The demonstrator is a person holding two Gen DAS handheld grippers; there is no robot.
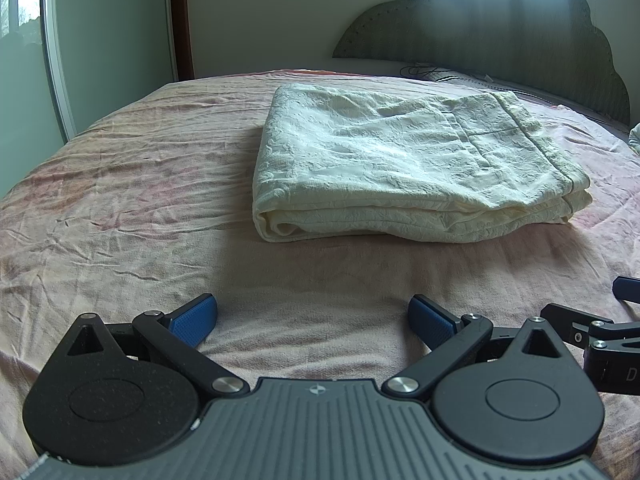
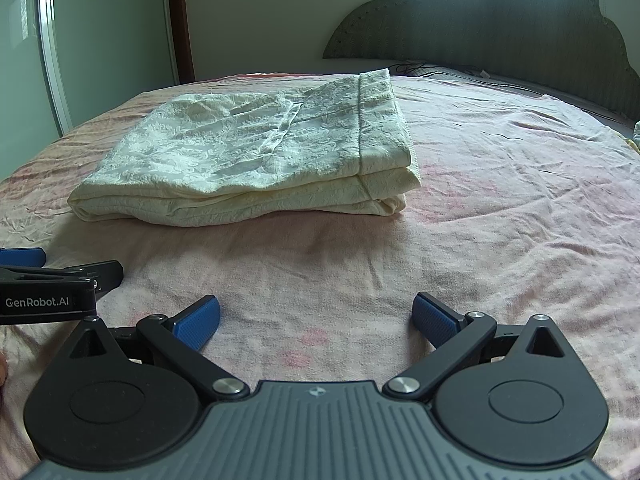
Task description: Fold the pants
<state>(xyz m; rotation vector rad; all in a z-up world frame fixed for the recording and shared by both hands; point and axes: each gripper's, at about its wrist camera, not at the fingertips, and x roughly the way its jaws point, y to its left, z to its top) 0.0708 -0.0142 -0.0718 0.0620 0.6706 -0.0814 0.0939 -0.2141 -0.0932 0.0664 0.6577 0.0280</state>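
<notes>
The cream pants point(image 1: 400, 160) lie folded into a thick rectangle on the pink bedspread point(image 1: 120, 200), well ahead of both grippers. In the right wrist view the pants point(image 2: 260, 160) sit ahead and to the left, the waistband edge on the right. My left gripper point(image 1: 314, 318) hovers low over the bedspread, open, with nothing between its blue pads. My right gripper point(image 2: 316, 316) is open too and holds nothing. Part of the right gripper shows at the right edge of the left wrist view, and the left gripper's body point(image 2: 44, 288) shows at the left of the right wrist view.
A padded green headboard point(image 1: 500, 28) stands at the far end of the bed, with dark cables point(image 1: 424, 70) lying at its foot. A glass sliding door point(image 1: 48, 48) is on the left wall. A bit of pale cloth point(image 1: 634, 138) lies at the bed's right edge.
</notes>
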